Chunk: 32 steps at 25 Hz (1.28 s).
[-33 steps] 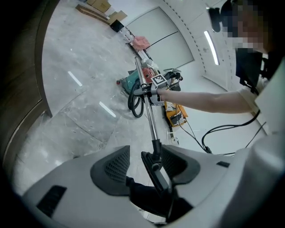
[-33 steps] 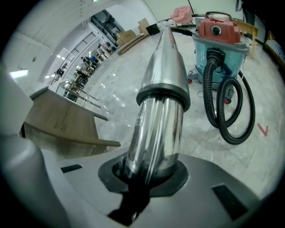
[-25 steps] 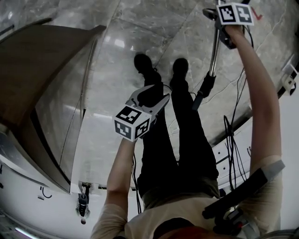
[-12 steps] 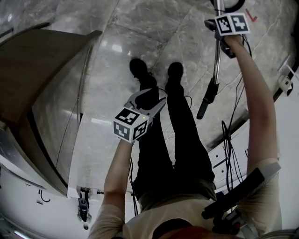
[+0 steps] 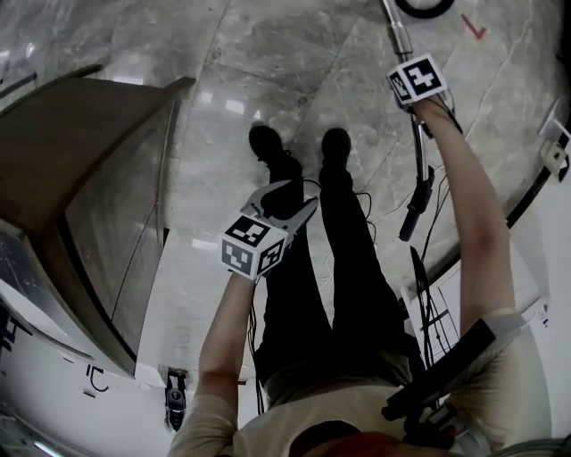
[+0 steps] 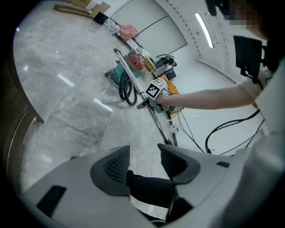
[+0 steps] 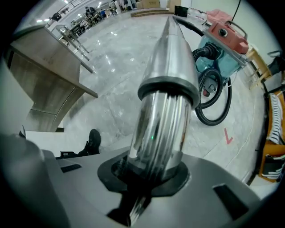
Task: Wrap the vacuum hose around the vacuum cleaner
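Note:
My right gripper (image 5: 417, 107) (image 7: 147, 173) is shut on the vacuum's chrome wand (image 5: 421, 170) (image 7: 164, 102), which points steeply down at the floor. The wand's black lower end (image 5: 410, 223) hangs beside the person's legs. In the right gripper view the teal vacuum cleaner with a red top (image 7: 222, 40) stands on the floor, and its black hose (image 7: 213, 102) lies looped beside it. The left gripper view shows the same vacuum cleaner (image 6: 133, 67), hose (image 6: 128, 89) and wand (image 6: 153, 116) farther off. My left gripper (image 5: 287, 198) (image 6: 142, 162) is open and holds nothing, above the person's legs.
A wooden counter (image 5: 80, 152) fills the left side. Black cables (image 5: 437, 294) trail over the floor by the curved white wall at right. The person's shoes (image 5: 335, 143) stand on grey marble floor. A red mark (image 5: 473, 27) is on the floor near the hose loop (image 5: 424, 7).
My right gripper has carried the wand down and left in the head view, nearer the person, and the hose loop has come into view at the top. The left gripper has barely shifted.

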Tool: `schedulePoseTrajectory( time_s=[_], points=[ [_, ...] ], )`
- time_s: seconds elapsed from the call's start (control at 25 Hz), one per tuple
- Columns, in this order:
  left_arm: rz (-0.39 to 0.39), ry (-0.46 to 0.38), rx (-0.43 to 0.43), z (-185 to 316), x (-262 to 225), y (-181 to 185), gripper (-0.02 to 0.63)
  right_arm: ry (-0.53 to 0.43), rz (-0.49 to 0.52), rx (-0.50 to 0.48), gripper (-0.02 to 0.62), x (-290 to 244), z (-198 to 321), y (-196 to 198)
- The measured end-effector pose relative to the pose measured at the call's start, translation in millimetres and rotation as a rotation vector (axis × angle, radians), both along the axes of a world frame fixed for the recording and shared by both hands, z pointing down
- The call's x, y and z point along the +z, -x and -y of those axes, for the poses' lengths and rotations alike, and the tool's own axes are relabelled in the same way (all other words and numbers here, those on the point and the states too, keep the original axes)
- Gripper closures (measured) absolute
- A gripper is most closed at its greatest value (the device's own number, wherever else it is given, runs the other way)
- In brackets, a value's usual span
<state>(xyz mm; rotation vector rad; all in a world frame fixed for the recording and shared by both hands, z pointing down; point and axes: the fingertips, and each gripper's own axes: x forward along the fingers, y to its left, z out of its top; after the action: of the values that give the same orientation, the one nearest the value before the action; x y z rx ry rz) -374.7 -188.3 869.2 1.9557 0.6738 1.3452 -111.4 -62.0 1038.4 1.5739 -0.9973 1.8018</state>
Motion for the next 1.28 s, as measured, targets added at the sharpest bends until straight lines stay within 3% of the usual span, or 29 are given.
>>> schedulePoseTrajectory(
  time_s=[0.24, 0.4, 0.56, 0.72, 0.84, 0.96, 1.16, 1.28],
  points=[
    [0.017, -0.010, 0.048, -26, -3, 1, 0.383, -0.001, 0.007, -0.058, 0.538, -5, -15, 33],
    [0.010, -0.023, 0.110, -48, -9, -1, 0.383, -0.088, 0.078, -0.040, 0.534, -15, -6, 69],
    [-0.001, -0.054, 0.134, -63, -15, -8, 0.383, 0.061, 0.107, -0.081, 0.532, -22, -36, 107],
    [-0.026, -0.096, 0.140, -67, -19, -21, 0.383, -0.054, 0.124, -0.089, 0.526, -21, -13, 144],
    [-0.046, -0.139, 0.125, -57, -17, -36, 0.383, -0.088, 0.127, -0.055, 0.527, -15, -12, 156],
    [-0.055, -0.131, 0.080, -45, -17, -47, 0.383, 0.012, 0.145, -0.038, 0.528, -9, -42, 159],
    [-0.063, -0.122, 0.093, -31, -10, -56, 0.383, 0.092, 0.148, -0.097, 0.528, -15, -61, 145],
    [-0.139, -0.128, 0.096, -20, -27, -91, 0.383, 0.112, 0.154, -0.142, 0.526, -34, -67, 136]
  ],
)
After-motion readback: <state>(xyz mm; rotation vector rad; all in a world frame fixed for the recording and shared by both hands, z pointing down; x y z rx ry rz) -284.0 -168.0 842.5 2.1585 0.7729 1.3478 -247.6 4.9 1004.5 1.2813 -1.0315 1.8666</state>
